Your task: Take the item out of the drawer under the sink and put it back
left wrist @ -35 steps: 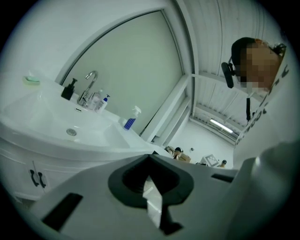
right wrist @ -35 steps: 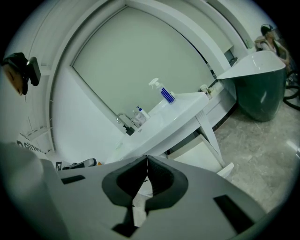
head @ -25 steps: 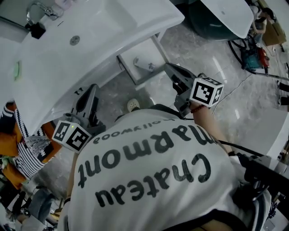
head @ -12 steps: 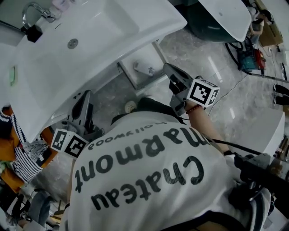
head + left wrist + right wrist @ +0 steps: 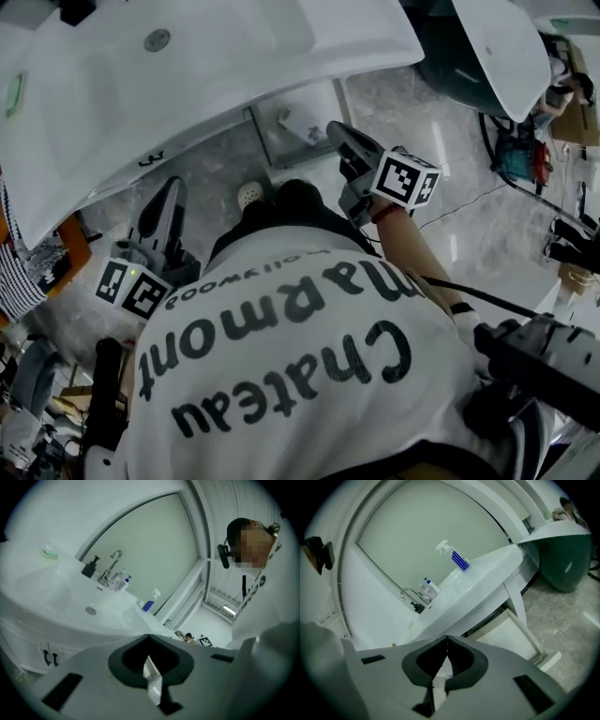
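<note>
Jaws of my right gripper sit pressed together, nothing between them; it hovers just beside the open drawer under the sink. My left gripper is likewise closed and empty, below the sink's front edge. A small pale item lies in the drawer; I can't name it. Bare floor lies to the right.
</note>
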The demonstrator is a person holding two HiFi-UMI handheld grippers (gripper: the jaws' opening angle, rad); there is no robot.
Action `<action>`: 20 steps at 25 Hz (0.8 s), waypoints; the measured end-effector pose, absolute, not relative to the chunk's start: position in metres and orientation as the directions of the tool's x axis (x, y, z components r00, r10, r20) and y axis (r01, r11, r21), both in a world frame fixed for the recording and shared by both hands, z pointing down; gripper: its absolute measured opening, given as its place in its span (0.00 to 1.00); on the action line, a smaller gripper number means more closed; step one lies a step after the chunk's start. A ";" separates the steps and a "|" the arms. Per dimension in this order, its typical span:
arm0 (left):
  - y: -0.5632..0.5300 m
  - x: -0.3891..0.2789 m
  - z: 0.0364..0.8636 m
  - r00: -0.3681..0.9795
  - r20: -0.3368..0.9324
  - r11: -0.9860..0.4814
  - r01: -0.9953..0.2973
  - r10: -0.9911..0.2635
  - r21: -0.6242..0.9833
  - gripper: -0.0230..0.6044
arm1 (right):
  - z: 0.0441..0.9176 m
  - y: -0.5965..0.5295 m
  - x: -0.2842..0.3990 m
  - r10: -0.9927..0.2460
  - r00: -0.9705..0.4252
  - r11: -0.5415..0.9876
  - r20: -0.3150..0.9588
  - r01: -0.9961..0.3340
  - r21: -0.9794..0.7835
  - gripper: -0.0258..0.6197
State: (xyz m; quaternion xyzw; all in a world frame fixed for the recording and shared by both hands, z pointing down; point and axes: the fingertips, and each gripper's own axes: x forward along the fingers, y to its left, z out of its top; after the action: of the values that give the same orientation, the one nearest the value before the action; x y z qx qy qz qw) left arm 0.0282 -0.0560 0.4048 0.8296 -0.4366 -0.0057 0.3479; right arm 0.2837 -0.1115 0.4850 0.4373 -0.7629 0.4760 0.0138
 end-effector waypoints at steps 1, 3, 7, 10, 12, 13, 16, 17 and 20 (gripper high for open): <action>-0.056 0.028 0.406 0.602 0.299 -0.362 -0.732 -0.740 0.578 0.05 | 0.488 -0.116 0.283 -0.646 -0.628 0.167 0.435 -0.672 -0.722 0.06; -0.057 0.028 0.406 0.568 0.306 -0.329 -0.751 -0.764 0.573 0.05 | 0.494 -0.123 0.282 -0.619 -0.653 0.186 0.436 -0.661 -0.727 0.06; -0.056 0.034 0.405 0.517 0.304 -0.295 -0.780 -0.800 0.552 0.05 | 0.508 -0.132 0.281 -0.544 -0.699 0.293 0.465 -0.677 -0.675 0.06; -0.053 0.040 0.410 0.472 0.314 -0.257 -0.805 -0.824 0.535 0.05 | 0.522 -0.137 0.280 -0.492 -0.715 0.410 0.496 -0.694 -0.593 0.06; -0.049 0.045 0.413 0.440 0.327 -0.221 -0.817 -0.836 0.532 0.05 | 0.535 -0.140 0.280 -0.447 -0.723 0.478 0.528 -0.691 -0.542 0.06; -0.046 0.048 0.414 0.426 0.335 -0.206 -0.823 -0.840 0.529 0.05 | 0.542 -0.142 0.279 -0.423 -0.725 0.498 0.544 -0.687 -0.529 0.06; -0.037 0.055 0.417 0.388 0.363 -0.169 -0.845 -0.847 0.507 0.05 | 0.563 -0.149 0.280 -0.362 -0.732 0.519 0.578 -0.673 -0.527 0.06; -0.034 0.056 0.418 0.372 0.373 -0.153 -0.852 -0.850 0.501 0.05 | 0.569 -0.151 0.280 -0.342 -0.733 0.525 0.588 -0.668 -0.527 0.06; -0.027 0.053 0.424 0.303 0.398 -0.078 -0.868 -0.866 0.491 0.05 | 0.588 -0.156 0.277 -0.278 -0.730 0.558 0.625 -0.652 -0.513 0.06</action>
State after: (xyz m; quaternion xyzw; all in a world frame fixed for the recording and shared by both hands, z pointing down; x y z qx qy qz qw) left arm 0.0532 -0.0266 0.4243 0.7340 -0.5905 0.0015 0.3354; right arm 0.2775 -0.1564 0.5883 0.2742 -0.8481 0.3816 0.2449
